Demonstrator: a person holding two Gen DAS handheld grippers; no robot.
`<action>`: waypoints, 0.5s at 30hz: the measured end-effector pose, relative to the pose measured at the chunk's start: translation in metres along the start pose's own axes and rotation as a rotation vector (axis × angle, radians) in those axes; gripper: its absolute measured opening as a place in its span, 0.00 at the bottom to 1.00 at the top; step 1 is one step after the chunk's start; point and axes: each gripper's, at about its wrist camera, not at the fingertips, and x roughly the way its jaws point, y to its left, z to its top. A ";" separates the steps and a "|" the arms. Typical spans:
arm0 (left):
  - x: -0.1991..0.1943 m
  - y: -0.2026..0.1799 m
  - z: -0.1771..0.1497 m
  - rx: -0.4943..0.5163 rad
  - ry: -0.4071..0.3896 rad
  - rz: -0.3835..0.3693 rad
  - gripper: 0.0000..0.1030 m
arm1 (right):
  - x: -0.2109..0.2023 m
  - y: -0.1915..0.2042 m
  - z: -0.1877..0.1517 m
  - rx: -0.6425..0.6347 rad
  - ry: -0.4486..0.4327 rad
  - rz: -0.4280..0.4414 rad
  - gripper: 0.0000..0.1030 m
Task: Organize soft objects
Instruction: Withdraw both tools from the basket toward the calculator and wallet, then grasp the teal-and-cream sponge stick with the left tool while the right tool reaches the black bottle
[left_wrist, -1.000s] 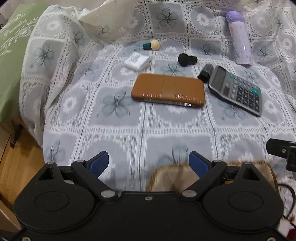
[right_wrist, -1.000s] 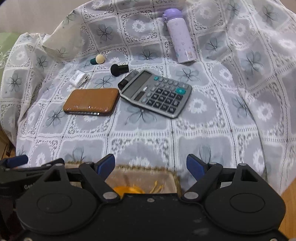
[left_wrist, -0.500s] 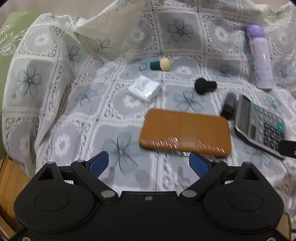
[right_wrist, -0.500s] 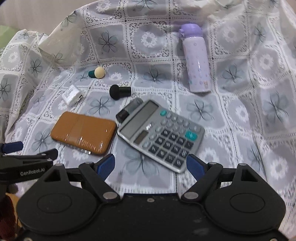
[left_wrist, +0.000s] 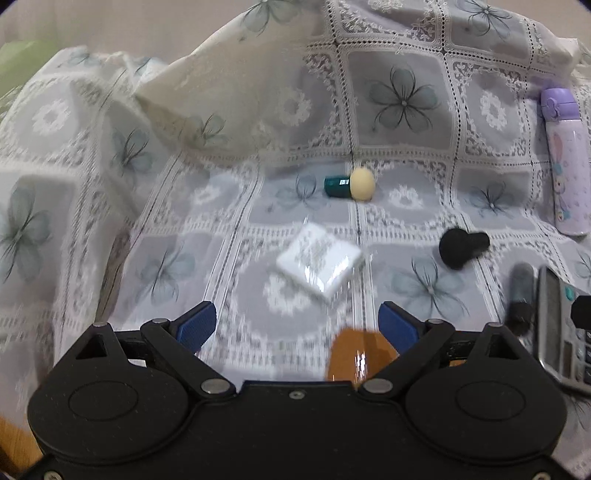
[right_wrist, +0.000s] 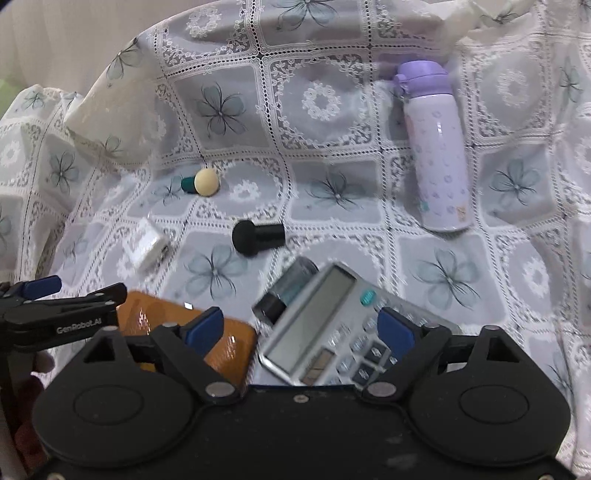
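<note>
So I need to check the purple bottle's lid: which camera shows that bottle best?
The right wrist view: the purple bottle lies whole on the floral cloth, lid and body both clear. In the left wrist view it sits at the far right edge, stretched by the fisheye, though the lid still shows.

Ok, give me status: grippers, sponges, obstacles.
Left gripper, right gripper open, empty. Yellow sponge, black sponge untouched on cloth. Calculator, brown case under right gripper.
</note>
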 end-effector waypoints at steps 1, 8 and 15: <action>0.005 -0.001 0.003 0.014 -0.008 -0.001 0.90 | 0.005 0.001 0.004 0.002 0.001 0.001 0.91; 0.032 -0.007 0.014 0.078 -0.040 -0.071 0.92 | 0.039 0.010 0.028 0.001 -0.010 0.019 0.94; 0.050 0.000 0.019 0.075 -0.022 -0.115 0.94 | 0.066 0.031 0.043 -0.091 -0.058 0.014 0.99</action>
